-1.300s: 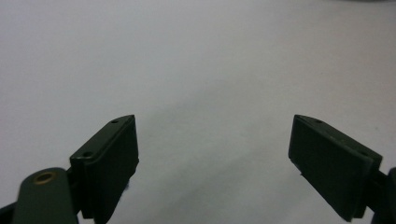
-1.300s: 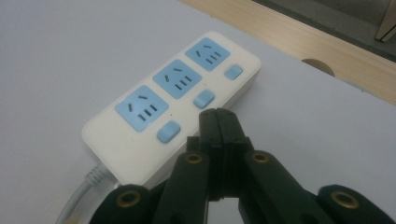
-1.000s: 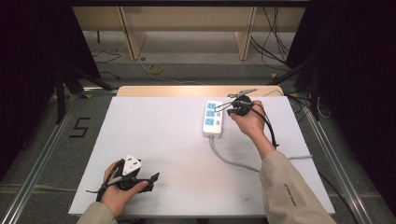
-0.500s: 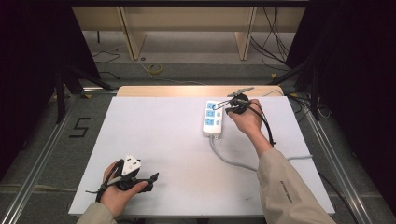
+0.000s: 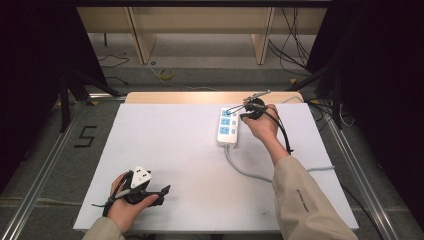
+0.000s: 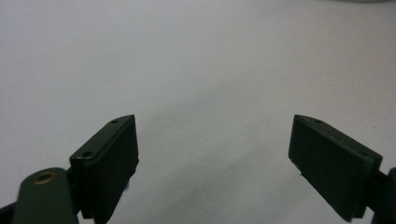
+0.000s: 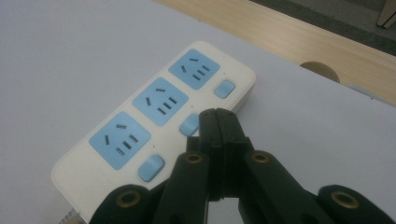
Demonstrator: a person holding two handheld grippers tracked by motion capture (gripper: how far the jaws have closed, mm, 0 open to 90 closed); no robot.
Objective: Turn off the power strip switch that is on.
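A white power strip [image 5: 227, 128] with three blue sockets and three blue switches lies at the far right of the white table top [image 5: 170, 145]. My right gripper [image 5: 240, 113] is beside it with its jaws shut and nothing between them. In the right gripper view the shut tips [image 7: 217, 115] sit right by the middle switch [image 7: 188, 124] of the strip [image 7: 116, 140]; I cannot tell whether they touch it. My left gripper [image 5: 159, 192] rests low at the near left, open. Bare table shows between its jaws [image 6: 212, 154].
The strip's grey-white cable [image 5: 248, 173] curves toward the near right and passes under the right forearm. A wooden edge [image 5: 200, 97] borders the table's far side, with a round hole [image 7: 320, 70] in it. Cables lie on the floor beyond.
The right gripper has edged slightly toward the far end of the strip, jaws still shut. The left gripper has not moved.
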